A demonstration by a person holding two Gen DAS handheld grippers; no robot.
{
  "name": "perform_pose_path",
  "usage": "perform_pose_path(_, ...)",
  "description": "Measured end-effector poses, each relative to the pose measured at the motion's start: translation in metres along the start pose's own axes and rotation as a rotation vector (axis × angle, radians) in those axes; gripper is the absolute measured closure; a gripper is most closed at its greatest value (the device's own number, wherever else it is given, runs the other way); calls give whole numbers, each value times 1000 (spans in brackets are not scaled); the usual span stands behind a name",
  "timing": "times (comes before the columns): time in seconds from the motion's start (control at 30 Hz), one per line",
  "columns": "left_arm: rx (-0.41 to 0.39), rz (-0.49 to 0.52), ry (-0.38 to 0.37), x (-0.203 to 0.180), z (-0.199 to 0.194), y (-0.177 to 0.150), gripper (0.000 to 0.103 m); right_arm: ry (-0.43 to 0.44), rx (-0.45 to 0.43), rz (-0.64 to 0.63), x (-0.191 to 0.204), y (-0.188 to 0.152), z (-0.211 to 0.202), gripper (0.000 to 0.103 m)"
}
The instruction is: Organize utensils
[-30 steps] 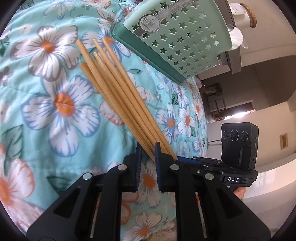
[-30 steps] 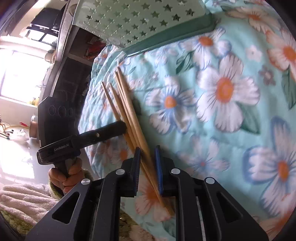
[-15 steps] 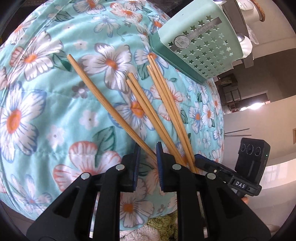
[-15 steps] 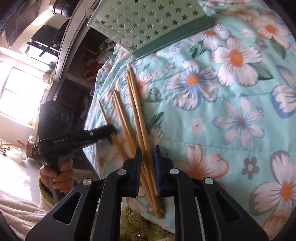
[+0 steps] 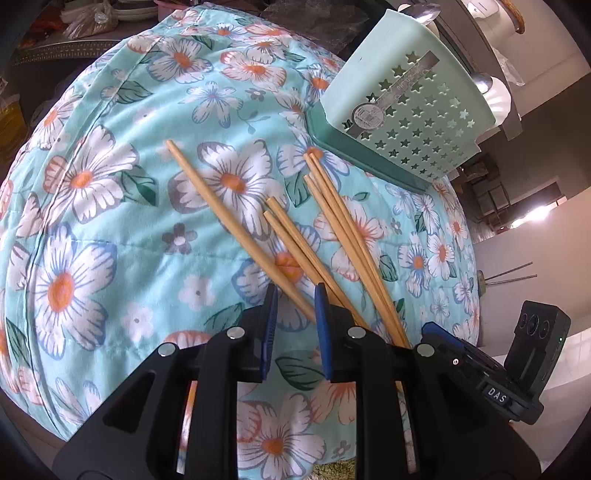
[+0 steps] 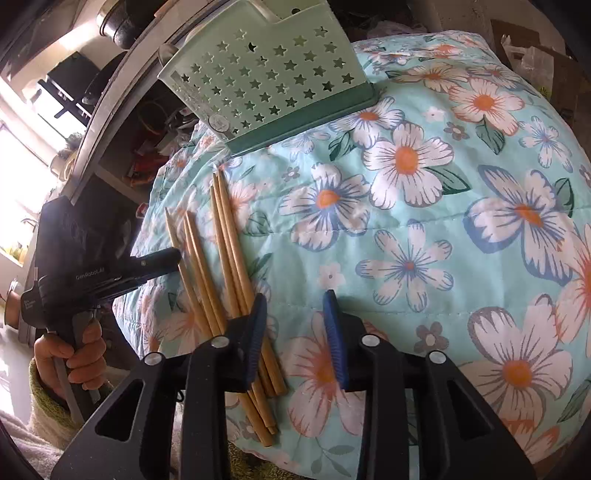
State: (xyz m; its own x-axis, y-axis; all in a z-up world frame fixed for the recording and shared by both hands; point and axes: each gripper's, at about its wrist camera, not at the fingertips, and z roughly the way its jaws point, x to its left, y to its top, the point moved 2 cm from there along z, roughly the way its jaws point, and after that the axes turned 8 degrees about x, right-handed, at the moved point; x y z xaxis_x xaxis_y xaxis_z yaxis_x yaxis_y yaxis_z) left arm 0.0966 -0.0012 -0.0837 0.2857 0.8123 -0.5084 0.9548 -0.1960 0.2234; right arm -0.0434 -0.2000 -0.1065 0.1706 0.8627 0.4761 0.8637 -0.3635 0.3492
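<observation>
Several wooden chopsticks (image 5: 343, 229) lie fanned out on the flowered cloth (image 5: 110, 240), their thick ends towards me. The leftmost chopstick (image 5: 236, 229) runs loosely into the gap of my left gripper (image 5: 295, 295). Its jaws are opening and neither pad presses on the stick. In the right wrist view the chopsticks (image 6: 229, 251) pass beside and under the left finger of my right gripper (image 6: 294, 299). Those jaws are also opening, with only cloth between the pads. A pale green star-holed basket (image 5: 406, 110) (image 6: 266, 81) stands beyond the thin ends.
The basket sits on a darker green base (image 5: 369, 162). Spoon bowls (image 5: 423, 10) stick out of its top. The cloth falls away at its near edge above a green towel (image 6: 44, 402). A person's hand (image 6: 70, 354) grips the left tool's handle.
Both grippers were shut on the bundled chopsticks; now both have let go and drawn back. The chopsticks have spread out flat on the cloth. The right jaws stand much wider.
</observation>
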Motion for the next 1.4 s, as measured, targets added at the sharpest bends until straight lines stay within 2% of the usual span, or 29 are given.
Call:
perform_pose_path(0.23,-56,-3,-17,-2,-3,2,68,62,-4,-3,5,2,7,44)
perform_pose_path(0.43,-95,45,-4,-8,-13,-8,58,150,-13,15,0,2,8,28)
perform_pose_path(0.63,-91,70,33,-6,-15,-21,58,194,-29,-14,2,-3,8,13)
perform_pose_path(0.73,-95,48,17,0,-14,-23,58,190,-40,-32,8,-5,9,6)
perform_pose_path(0.83,-108,5,-29,7,-13,-18,58,170,-52,-43,11,-6,10,6)
perform_pose_path(0.97,-136,-96,-87,24,-10,-2,61,159,-66,-57,13,-8,11,6)
perform_pose_path(1.23,-168,-230,-127,50,-4,15,90,175,-73,-50,10,-10,9,6)
perform_pose_path(1.33,-162,-241,-145,56,-8,11,90,186,-32,-45,8,-7,8,6)
perform_pose_path(1.4,-159,-231,-128,56,-14,7,90,195,8,-26,7,-2,6,7)
